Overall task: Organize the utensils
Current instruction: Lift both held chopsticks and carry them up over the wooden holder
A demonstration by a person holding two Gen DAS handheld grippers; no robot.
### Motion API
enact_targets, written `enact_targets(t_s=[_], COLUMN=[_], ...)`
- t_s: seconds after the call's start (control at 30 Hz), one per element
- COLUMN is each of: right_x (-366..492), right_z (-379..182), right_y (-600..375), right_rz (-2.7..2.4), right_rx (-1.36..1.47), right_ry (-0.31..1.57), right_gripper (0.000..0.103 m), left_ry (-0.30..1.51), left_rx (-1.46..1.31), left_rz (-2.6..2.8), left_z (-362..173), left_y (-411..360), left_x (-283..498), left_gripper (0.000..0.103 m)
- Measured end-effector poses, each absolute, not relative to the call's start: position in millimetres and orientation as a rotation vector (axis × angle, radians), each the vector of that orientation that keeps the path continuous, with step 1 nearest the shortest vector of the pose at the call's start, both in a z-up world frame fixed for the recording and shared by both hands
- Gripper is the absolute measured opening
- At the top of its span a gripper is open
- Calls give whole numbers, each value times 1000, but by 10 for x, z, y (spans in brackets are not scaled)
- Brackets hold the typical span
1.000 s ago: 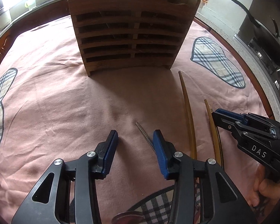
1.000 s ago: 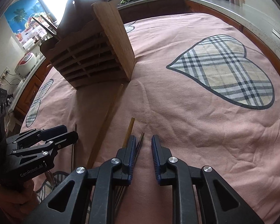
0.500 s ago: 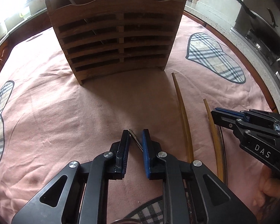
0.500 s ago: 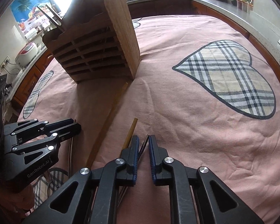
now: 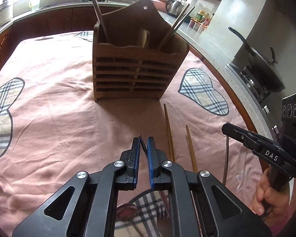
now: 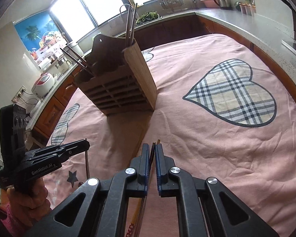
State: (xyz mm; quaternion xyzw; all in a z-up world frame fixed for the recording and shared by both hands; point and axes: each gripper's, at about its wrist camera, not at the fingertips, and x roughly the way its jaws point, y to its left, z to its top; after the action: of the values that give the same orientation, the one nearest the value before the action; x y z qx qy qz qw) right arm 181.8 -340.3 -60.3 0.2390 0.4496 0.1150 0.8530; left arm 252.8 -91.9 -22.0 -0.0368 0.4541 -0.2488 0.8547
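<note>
In the left wrist view my left gripper (image 5: 143, 141) is closing tight on the thin handle of a metal spoon (image 5: 142, 143), pads pressing it. The handle end is raised off the cloth and the bowl hangs low under the gripper. In the right wrist view my right gripper (image 6: 152, 147) is closing tight on a thin metal utensil handle (image 6: 152, 152), which is also lifted. What its lower end is cannot be made out. The slatted wooden utensil holder (image 5: 136, 75) (image 6: 116, 86) stands upright ahead, with metal utensils in it. Two wooden chopsticks (image 5: 168, 134) lie between the grippers.
A pink cloth with plaid hearts (image 6: 232, 92) covers the table. A stone counter runs along the right with a wok (image 5: 262, 63) on a stove and a kettle (image 5: 174, 7). A rice cooker (image 6: 43, 83) sits on the far left counter. A hand (image 5: 270, 195) holds the right gripper.
Both grippers closed from open onto the metal handles, then rose and tipped up. The handle ends have come off the cloth. The wooden chopsticks stayed in place.
</note>
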Motion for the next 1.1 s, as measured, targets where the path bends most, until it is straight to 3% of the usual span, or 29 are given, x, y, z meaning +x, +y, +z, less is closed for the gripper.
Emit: enact_targets(t_s=[0.53,1.1], right_x=[1456,1183], right_z=[-22,378], right_y=[-3439,-3323], right_rz=[254,284], right_rx=[512,483], right_ry=[784,672], right_gripper=[4,4], left_ry=[769,666], left_rx=[-136,-163], left_rz=[-599,-612], left_z=[423,704], left_y=[-681,-391], left_x=[1892,1344], left_gripper=[3,3])
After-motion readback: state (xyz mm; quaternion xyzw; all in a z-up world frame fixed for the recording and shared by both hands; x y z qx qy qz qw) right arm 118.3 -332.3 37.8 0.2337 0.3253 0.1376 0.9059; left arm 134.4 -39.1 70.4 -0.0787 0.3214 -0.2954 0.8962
